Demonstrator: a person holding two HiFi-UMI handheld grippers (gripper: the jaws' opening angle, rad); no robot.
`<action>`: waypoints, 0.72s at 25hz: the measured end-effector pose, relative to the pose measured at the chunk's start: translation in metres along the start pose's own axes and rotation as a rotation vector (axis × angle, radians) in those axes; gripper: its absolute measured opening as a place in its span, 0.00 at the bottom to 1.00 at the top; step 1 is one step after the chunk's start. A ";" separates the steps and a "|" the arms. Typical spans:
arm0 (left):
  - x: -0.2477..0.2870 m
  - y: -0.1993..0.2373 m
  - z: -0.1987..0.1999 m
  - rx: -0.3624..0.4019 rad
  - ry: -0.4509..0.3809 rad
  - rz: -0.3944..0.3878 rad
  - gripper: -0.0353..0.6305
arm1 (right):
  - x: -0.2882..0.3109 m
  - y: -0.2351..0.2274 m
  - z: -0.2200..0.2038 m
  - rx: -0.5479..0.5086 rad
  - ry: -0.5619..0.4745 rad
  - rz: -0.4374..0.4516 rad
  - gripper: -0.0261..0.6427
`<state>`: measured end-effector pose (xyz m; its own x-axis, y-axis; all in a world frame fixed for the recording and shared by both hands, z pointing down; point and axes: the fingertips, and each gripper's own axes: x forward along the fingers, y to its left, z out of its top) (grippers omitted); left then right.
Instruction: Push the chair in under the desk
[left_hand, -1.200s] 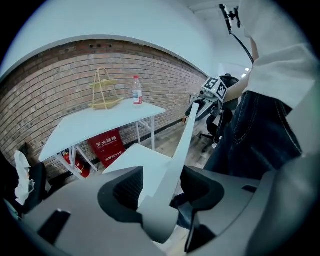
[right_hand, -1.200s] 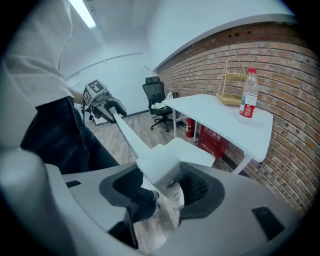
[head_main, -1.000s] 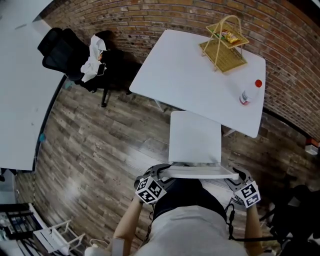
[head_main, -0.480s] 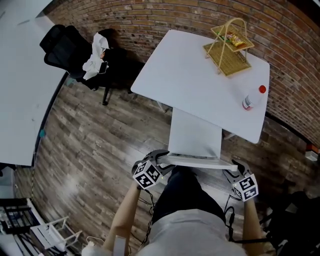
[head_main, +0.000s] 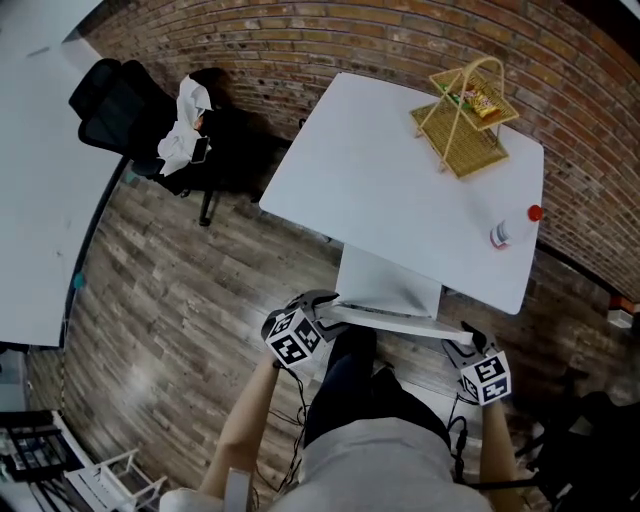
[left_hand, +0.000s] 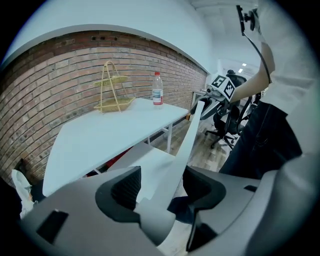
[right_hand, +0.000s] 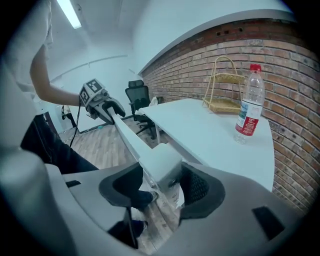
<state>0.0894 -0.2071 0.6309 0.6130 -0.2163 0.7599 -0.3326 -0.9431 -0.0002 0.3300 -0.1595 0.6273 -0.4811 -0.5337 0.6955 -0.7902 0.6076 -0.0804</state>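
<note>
The white chair's seat (head_main: 385, 285) lies mostly beneath the near edge of the white desk (head_main: 400, 190), with its back (head_main: 395, 322) toward me. My left gripper (head_main: 318, 305) is at the back's left end. In the left gripper view the chair back (left_hand: 187, 145) runs between the jaws of the left gripper (left_hand: 160, 182), which are opening, and the pads do not look pressed on it. My right gripper (head_main: 462, 345) is at the right end. In the right gripper view the right gripper (right_hand: 157, 182) is shut on the chair back's corner (right_hand: 160, 160).
A wire basket (head_main: 462, 110) and a red-capped bottle (head_main: 505, 232) stand on the desk's far right. A black office chair (head_main: 130, 110) with white cloth stands by the brick wall, left. Another white table (head_main: 40, 200) fills the left edge. A white rack (head_main: 110, 475) sits bottom left.
The chair has slid forward under the desk, so less of its seat shows. Both grippers and the person have moved forward with it.
</note>
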 end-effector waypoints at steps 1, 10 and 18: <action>0.001 0.009 0.001 0.006 -0.001 -0.003 0.46 | 0.005 -0.003 0.005 0.006 0.003 -0.006 0.39; 0.011 0.090 0.012 0.067 0.007 -0.056 0.46 | 0.044 -0.022 0.052 0.067 0.017 -0.054 0.39; 0.016 0.137 0.018 0.107 0.014 -0.094 0.46 | 0.068 -0.032 0.076 0.107 0.015 -0.094 0.39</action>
<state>0.0665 -0.3443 0.6308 0.6277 -0.1224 0.7688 -0.1952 -0.9808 0.0032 0.2942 -0.2597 0.6226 -0.3977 -0.5757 0.7144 -0.8679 0.4886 -0.0895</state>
